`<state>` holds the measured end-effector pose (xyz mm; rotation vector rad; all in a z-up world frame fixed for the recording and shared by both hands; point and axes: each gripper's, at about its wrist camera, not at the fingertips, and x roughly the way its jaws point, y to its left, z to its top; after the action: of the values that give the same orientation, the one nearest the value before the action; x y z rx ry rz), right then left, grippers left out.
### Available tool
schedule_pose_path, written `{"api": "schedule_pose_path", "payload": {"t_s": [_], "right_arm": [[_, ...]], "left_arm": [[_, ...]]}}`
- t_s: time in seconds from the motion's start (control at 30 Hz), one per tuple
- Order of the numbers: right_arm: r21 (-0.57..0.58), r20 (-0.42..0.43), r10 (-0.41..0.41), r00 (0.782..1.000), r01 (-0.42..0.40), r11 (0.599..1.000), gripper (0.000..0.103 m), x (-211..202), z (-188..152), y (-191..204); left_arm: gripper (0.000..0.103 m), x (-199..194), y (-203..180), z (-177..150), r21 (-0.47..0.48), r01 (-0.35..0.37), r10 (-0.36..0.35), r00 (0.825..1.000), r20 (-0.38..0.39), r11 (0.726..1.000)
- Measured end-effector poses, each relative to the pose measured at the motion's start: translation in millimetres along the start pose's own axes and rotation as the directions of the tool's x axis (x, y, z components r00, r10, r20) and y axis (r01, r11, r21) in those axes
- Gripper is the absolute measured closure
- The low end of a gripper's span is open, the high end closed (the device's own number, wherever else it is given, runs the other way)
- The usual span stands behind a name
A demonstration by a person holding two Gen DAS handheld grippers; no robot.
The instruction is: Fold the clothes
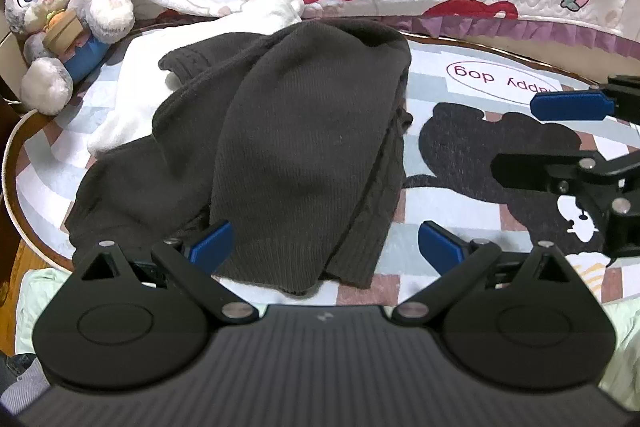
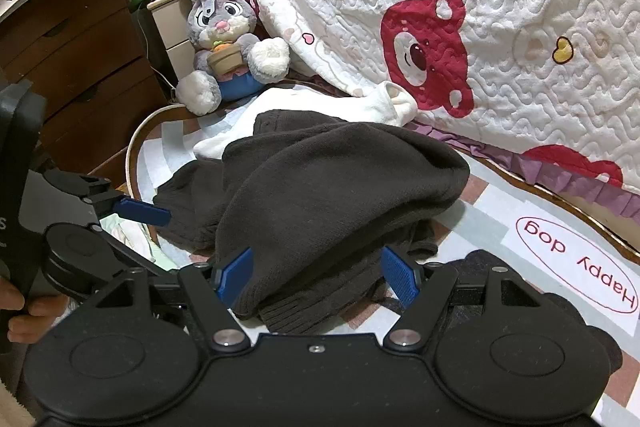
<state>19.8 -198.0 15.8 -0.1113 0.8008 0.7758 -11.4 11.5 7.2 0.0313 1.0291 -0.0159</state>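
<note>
Knitwear, a dark grey sweater (image 1: 288,147), is being left heaped on the "Happy dog" mat (image 1: 460,75), overlapping a white garment (image 1: 132,99); fingers of left gripper (image 1: 324,247) and right gripper (image 2: 316,277) are being held wide apart, empty.

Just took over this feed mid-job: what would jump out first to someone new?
A dark knit sweater lies bunched on the checked mat, over a white garment. Both grippers, left and right, hang open at its near hem. Behind, a bear-print quilt and plush rabbit.

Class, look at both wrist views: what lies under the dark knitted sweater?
Under the dark sweater a white garment pokes out at its far-left side, and both lie on the patterned mat. How far the white garment extends beneath is hidden by the sweater.
</note>
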Motion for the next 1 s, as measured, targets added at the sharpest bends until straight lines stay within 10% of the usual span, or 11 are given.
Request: {"api": "schedule_pose_path", "payload": {"t_s": [0.63, 0.8, 1.0], "right_arm": [[0.191, 0.044, 0.098, 0.994, -0.104, 0.976, 0.017, 40, -15, -53], [0.424, -0.007, 0.203, 0.979, -0.180, 0.887, 0.017, 87, -27, -97], [0.625, -0.015, 0.262, 0.965, -0.196, 0.756, 0.017, 135, -24, -147]], "left_arm": [[0.003, 32, 37, -2, -0.076, -0.024, 0.033, 0.993, 0.113, 0.997], [0.005, 63, 60, -6, -0.078, -0.065, 0.074, 0.990, 0.121, 0.995], [0.040, 82, 100, 7, -0.202, 0.097, -0.072, 0.989, 0.128, 0.975]]}}
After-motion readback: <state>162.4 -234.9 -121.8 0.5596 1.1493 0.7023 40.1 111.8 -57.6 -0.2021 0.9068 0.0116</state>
